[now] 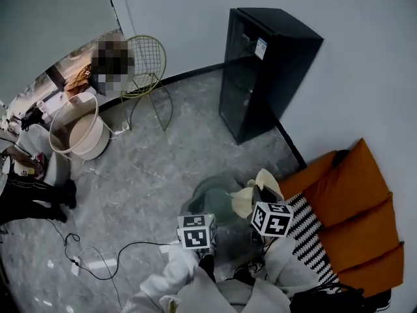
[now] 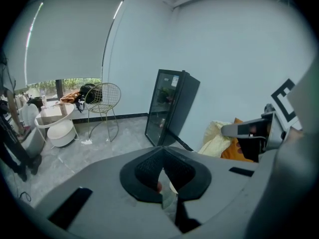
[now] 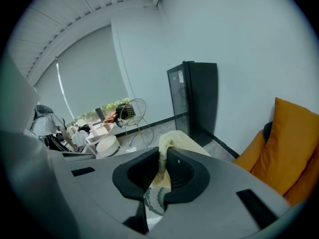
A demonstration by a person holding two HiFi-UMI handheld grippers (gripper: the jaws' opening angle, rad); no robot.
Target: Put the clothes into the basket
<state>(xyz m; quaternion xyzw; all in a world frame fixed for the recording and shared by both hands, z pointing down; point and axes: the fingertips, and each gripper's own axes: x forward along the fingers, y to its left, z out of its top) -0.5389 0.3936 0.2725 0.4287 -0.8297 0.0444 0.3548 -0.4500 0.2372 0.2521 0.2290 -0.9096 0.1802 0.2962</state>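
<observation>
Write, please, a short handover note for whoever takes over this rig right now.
Left hand-held gripper: jaws together, apparently pinching a strip of grey-green cloth.
Right hand-held gripper: shut on the cream garment, which bunches out past the jaws.
Place: both grippers are side by side over the grey floor, next to the orange sofa.
Done: cloth is in both grippers.
Left: I cannot pick out the basket for certain in any view. Find it, then drop both pieces in.
</observation>
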